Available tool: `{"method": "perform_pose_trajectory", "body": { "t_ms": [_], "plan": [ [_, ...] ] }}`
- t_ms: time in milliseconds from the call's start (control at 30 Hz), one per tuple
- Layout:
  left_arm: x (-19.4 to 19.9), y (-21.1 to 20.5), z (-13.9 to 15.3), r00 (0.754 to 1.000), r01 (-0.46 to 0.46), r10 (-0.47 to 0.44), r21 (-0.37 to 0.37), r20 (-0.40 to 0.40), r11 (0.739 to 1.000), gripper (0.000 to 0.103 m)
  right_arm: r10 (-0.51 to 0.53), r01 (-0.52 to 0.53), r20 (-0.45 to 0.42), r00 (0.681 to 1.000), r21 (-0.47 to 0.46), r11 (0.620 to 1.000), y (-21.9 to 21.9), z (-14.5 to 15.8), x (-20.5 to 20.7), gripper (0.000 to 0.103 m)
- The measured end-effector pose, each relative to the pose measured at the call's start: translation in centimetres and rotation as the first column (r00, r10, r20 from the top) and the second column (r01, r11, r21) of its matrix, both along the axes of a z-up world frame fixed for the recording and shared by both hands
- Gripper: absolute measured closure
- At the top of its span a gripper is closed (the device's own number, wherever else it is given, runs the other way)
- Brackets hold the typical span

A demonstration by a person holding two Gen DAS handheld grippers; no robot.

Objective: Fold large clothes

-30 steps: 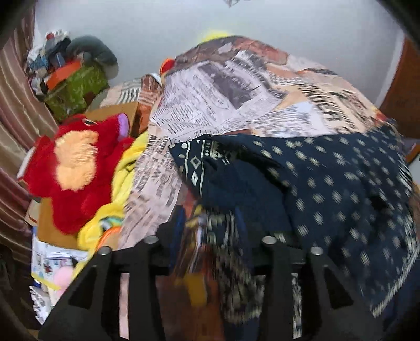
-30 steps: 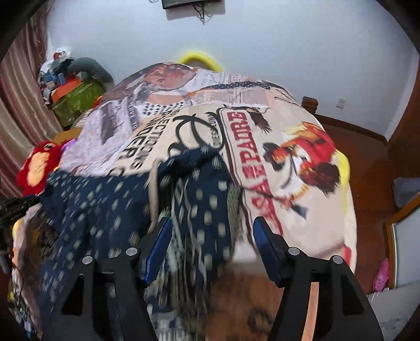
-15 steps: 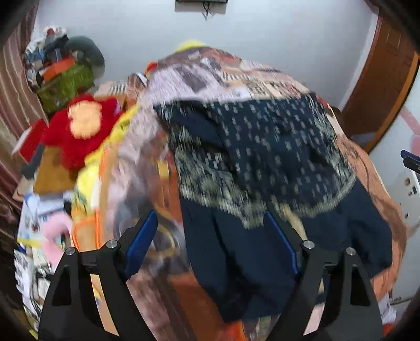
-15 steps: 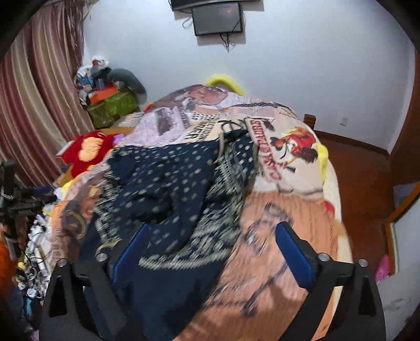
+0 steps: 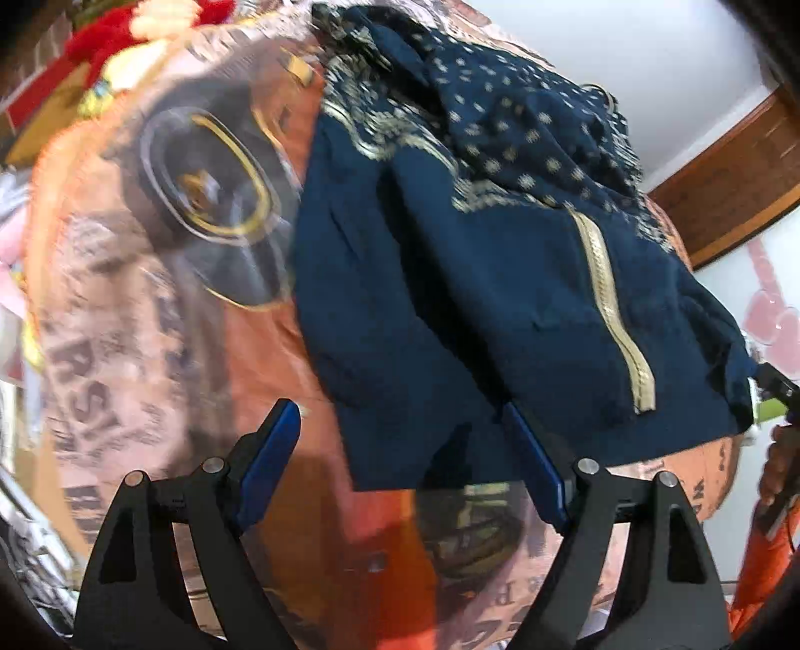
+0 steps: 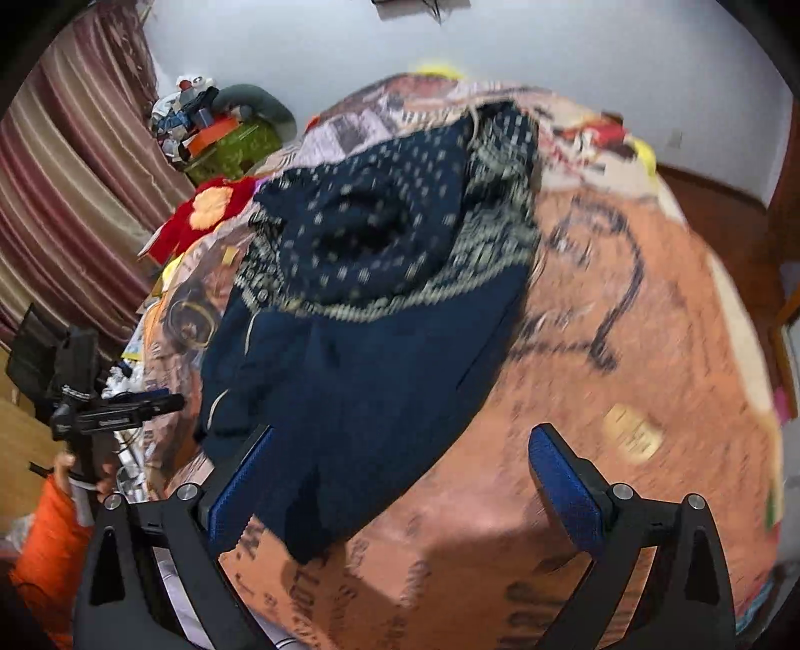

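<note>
Left wrist view: left tool [image 5: 400, 460] open, jaws spread wide, nothing pinched. The hem of the navy garment [image 5: 500, 300] shows between the blue pads [image 5: 272, 460] but the pads don't press on it. Garment lies bunched on the bed [image 5: 125, 300], on an orange-and-newsprint printed cover; gold zipper strip [image 5: 610, 305] runs down its front, dotted upper part crumpled at the far end. Red plush toy [image 5: 150, 20] past the bed's far left edge.

Right wrist view: right tool [image 6: 400, 495] open too, empty. Its left pad sits near the garment's near corner; contact probably none, blur makes it hard to call. Garment [image 6: 360, 310] is left of centre on the bed, near edge hanging toward the bed's front corner. Other tool and the hand holding it [image 6: 85, 470] visible at far left, off the bed.
</note>
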State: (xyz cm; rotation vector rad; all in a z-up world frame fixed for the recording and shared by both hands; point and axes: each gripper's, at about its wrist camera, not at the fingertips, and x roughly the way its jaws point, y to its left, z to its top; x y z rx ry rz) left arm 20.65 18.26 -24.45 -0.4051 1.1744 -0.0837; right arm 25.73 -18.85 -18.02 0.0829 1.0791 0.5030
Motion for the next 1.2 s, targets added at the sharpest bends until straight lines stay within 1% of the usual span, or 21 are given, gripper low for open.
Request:
{"method": "perform_pose_trajectory", "body": {
  "t_ms": [33, 100, 267, 300, 333, 367, 467, 500, 533, 567, 600, 633, 667, 733, 800, 833, 900, 1033, 1133, 1200],
  "plan": [
    [0.1, -0.3, -0.3, 1.000, 0.008, -0.008, 0.003, -0.003, 1.000, 0.020, -0.002, 0.002, -0.011, 1.000, 0.014, 1.000, 0.1, -0.4, -0.1, 0.004],
    [0.4, -1.2, -1.1, 1.000, 0.016, -0.016, 0.012, -0.011, 1.000, 0.020, -0.015, 0.015, 0.005, 1.000, 0.009, 1.000, 0.4, -0.6, -0.2, 0.004],
    [1.9, -1.9, -3.3, 0.999, 0.005, -0.008, -0.045, -0.053, 0.999, 0.022, 0.006, -0.006, 0.004, 1.000, 0.038, 0.999, 1.1, -0.7, 0.0, 0.006],
    [2.1, -1.8, -3.5, 0.999, -0.003, 0.001, -0.049, -0.049, 0.999, 0.022, 0.012, -0.012, 0.003, 1.000, 0.036, 0.999, 1.2, -0.6, 0.1, 0.010],
    [2.2, -1.8, -3.6, 0.999, -0.010, 0.008, -0.052, -0.044, 0.999, 0.023, 0.026, -0.026, 0.006, 1.000, 0.029, 0.999, 1.5, -0.7, 0.2, 0.016],
    [2.3, -1.6, -3.7, 0.999, -0.024, 0.022, -0.060, -0.033, 0.998, 0.025, 0.034, -0.034, 0.006, 0.999, 0.023, 0.999, 1.8, -0.8, 0.2, 0.018],
    [2.3, -1.4, -3.4, 0.999, -0.028, 0.027, -0.062, -0.019, 0.998, 0.046, 0.051, -0.050, 0.021, 0.999, -0.013, 0.999, 2.4, -1.1, 0.0, 0.028],
    [2.2, -1.4, -3.2, 1.000, -0.023, 0.022, -0.057, -0.016, 0.998, 0.061, 0.061, -0.060, 0.031, 0.998, -0.032, 0.998, 2.7, -1.2, -0.1, 0.033],
    [2.2, -1.5, -2.9, 1.000, -0.015, 0.014, -0.055, -0.014, 0.998, 0.074, 0.070, -0.067, 0.044, 0.997, -0.051, 0.996, 2.9, -1.3, -0.2, 0.041],
    [2.2, -1.5, -2.6, 1.000, -0.006, 0.005, -0.061, -0.012, 0.998, 0.079, 0.075, -0.072, 0.051, 0.996, -0.062, 0.995, 3.0, -1.3, -0.3, 0.045],
    [2.1, -1.6, -2.4, 1.000, -0.002, 0.001, -0.062, -0.009, 0.998, 0.089, 0.082, -0.077, 0.061, 0.995, -0.077, 0.994, 3.2, -1.4, -0.3, 0.051],
    [2.1, -1.7, -2.0, 1.000, 0.002, -0.003, -0.054, -0.005, 0.999, 0.095, 0.086, -0.080, 0.066, 0.994, -0.076, 0.994, 3.2, -1.3, -0.4, 0.059],
    [2.0, -1.8, -1.6, 1.000, 0.004, -0.004, -0.037, 0.001, 0.999, 0.095, 0.089, -0.085, 0.065, 0.994, -0.069, 0.994, 3.2, -1.2, -0.3, 0.064],
    [2.2, -1.7, -0.5, 1.000, -0.003, 0.004, -0.033, 0.026, 0.999, 0.096, 0.099, -0.096, 0.064, 0.993, -0.052, 0.994, 3.2, -1.0, -0.2, 0.080],
    [1.9, -1.4, 1.1, 0.998, -0.017, 0.019, -0.042, 0.061, 0.999, 0.097, 0.105, -0.103, 0.062, 0.993, -0.034, 0.994, 3.1, -0.7, 0.0, 0.086],
    [1.8, -1.2, 2.5, 0.995, -0.023, 0.027, -0.042, 0.093, 0.999, 0.097, 0.105, -0.103, 0.064, 0.992, -0.027, 0.994, 3.1, -0.6, 0.1, 0.088],
    [2.1, -0.4, 4.9, 0.988, -0.031, 0.036, -0.037, 0.148, 0.999, 0.097, 0.102, -0.102, 0.075, 0.992, -0.007, 0.995, 2.8, 0.0, 0.5, 0.090],
    [3.0, 0.5, 9.5, 0.967, -0.037, 0.036, -0.001, 0.252, 0.999, 0.097, 0.082, -0.088, 0.116, 0.990, 0.048, 0.995, 2.3, 2.1, 2.4, 0.091],
    [4.7, 0.5, 11.8, 0.955, -0.032, 0.020, 0.038, 0.295, 0.999, 0.097, 0.075, -0.085, 0.137, 0.988, 0.076, 0.993, 2.2, 3.5, 4.2, 0.092],
    [5.6, 0.6, 12.3, 0.952, -0.031, 0.010, 0.062, 0.307, 0.998, 0.097, 0.073, -0.086, 0.158, 0.985, 0.077, 0.993, 2.4, 4.6, 5.9, 0.092]
  ]
}}
